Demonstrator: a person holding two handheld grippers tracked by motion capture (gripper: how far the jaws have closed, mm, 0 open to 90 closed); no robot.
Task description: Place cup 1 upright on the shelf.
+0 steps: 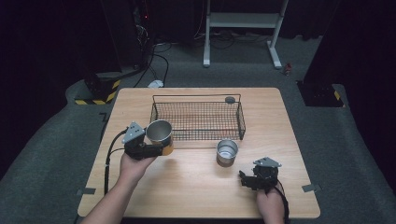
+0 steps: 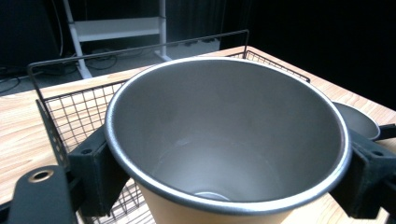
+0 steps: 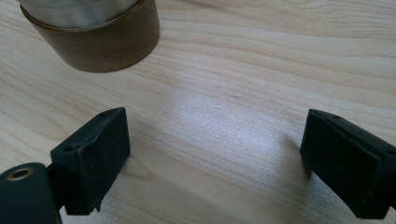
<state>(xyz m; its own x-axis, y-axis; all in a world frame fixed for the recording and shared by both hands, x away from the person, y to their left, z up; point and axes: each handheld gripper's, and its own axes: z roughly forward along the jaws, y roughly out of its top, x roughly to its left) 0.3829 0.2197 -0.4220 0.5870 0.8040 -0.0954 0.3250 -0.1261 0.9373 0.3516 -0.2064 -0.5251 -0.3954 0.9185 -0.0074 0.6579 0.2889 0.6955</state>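
the desk (image 1: 196,186) is pale wood with a fine straight grain, matt apart from a soft glare patch in front of my right claw (image 1: 248,179). on its far half sits the wire basket (image 1: 198,122), a black rectangular grid with low walls and a thin rail round the top, its long axis running left to right; a small dark disc (image 1: 229,99) rests in its far right corner.

the cup i'm carrying (image 1: 160,136) is at the near left corner of the basket, just outside the wall and held off the desk. my left claw (image 1: 157,148) is closed across it, one black pad on each side just below the rim. in the left gripper view the cup (image 2: 224,140) is a tapered cone, brushed grey metal inside with a bright rolled lip and an orange-tan band outside, mouth tipped towards the camera. the basket floor lies beyond it and to the right, so i judge the coming move is a short carry far and right over the wall.

the second cup (image 1: 227,151) stands upright on the desk just near of the basket's near right corner, steel above and a brown band at its foot. it lies far and left of my right claw, which is much the nearer one to it. that claw is spread wide and holds nothing, hovering low over bare wood.
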